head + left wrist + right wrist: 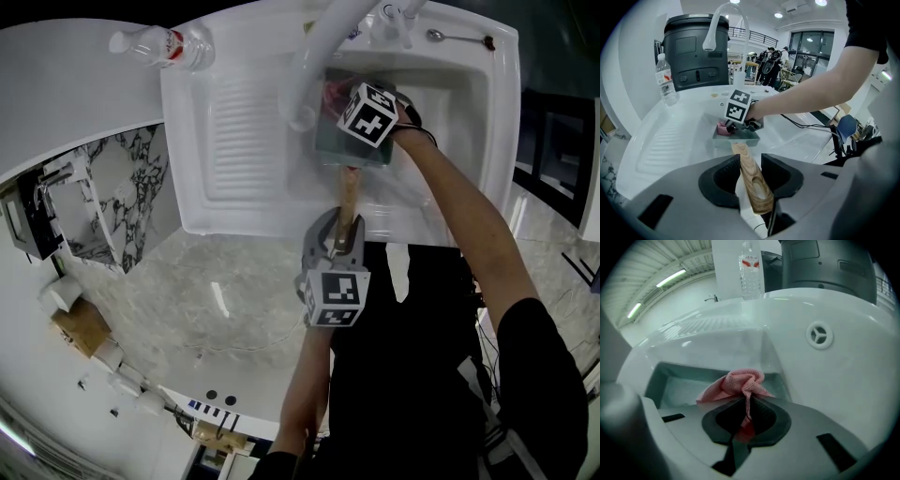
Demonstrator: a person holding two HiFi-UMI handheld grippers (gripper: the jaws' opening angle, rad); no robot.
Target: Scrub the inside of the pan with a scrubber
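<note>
Camera layout
Head view looks steeply down on sink point(234, 216); both gripper views sit close, sharing the pan point(736, 138).

The marker cube point(367, 114) on your right gripper point(746, 404) covers most of the pan point(330, 145) from above, so the pan floor ahead of those fingers cannot be seen there. Behind the same fingers, the pink scrubber point(740, 383) disappears into the dark throat. From above, the wooden handle point(348, 202) ends hidden behind your left gripper point(343, 234) fingers
</note>
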